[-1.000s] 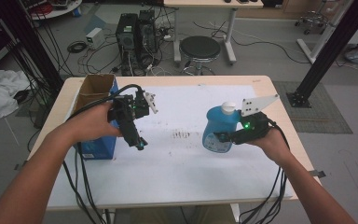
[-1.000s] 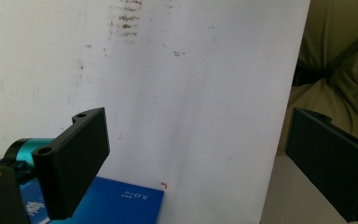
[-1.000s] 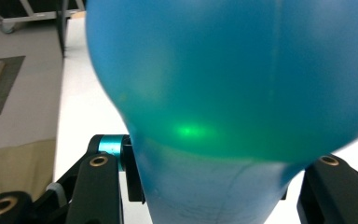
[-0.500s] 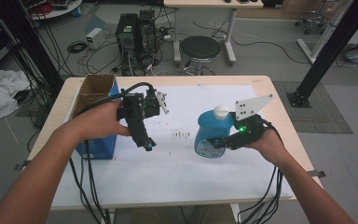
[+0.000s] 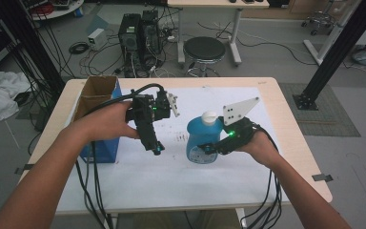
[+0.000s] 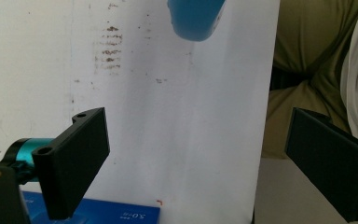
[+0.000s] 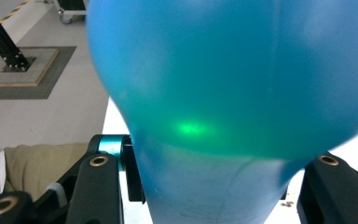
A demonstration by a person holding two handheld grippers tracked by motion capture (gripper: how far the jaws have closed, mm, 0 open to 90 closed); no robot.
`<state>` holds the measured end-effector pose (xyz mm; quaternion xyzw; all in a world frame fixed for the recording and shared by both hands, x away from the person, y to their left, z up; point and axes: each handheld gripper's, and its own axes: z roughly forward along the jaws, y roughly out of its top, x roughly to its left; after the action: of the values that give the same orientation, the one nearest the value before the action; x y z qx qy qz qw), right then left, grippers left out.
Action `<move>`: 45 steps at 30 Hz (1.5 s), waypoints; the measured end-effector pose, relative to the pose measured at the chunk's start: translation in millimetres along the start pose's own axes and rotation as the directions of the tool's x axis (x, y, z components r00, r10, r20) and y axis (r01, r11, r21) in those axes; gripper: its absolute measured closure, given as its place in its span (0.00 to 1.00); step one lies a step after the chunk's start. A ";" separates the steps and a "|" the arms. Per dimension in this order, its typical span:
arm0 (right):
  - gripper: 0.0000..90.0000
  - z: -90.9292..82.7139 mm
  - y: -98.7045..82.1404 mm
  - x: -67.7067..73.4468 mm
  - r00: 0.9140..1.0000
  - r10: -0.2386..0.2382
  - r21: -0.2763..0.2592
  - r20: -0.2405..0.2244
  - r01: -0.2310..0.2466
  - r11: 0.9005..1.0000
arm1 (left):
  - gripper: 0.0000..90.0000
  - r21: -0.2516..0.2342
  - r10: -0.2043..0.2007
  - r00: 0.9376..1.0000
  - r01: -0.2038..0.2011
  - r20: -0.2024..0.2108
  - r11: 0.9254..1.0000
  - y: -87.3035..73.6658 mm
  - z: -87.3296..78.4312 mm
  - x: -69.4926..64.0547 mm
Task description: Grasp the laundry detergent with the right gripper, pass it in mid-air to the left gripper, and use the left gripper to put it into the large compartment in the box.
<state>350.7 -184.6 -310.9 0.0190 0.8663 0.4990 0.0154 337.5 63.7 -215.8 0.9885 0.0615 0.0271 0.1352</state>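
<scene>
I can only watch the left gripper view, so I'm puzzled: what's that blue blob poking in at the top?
Observer: It's a blue bottle with a white cap; the high view shows all of it.
Operator: Is it just standing there by itself?
Observer: No. The right tool is shut on its lower part, with a jaw pressed against each side.
Operator: And the blue strip at the bottom of my picture?
Observer: That's a box, blue outside and brown cardboard inside, open on top.
</scene>
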 end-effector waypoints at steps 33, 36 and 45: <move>0.51 51.2 21.1 -2.8 0.997 -0.034 0.047 -0.068 0.037 0.998 | 0.07 0.012 0.016 0.998 -0.017 0.064 1.000 28.6 1.4 6.4; 0.51 52.7 22.1 -3.0 0.997 -0.035 0.047 -0.075 0.038 0.998 | 0.07 0.012 0.018 0.998 -0.018 0.067 1.000 30.4 2.3 6.8; 0.51 57.6 30.9 -3.8 0.996 -0.045 0.055 -0.081 0.050 0.997 | 0.07 0.016 0.022 0.997 -0.023 0.068 1.000 34.8 5.8 9.6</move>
<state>357.7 -119.6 -313.0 -0.0211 0.8804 0.4737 -0.0077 351.5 30.1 -211.6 0.9906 0.0460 -0.0057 0.1286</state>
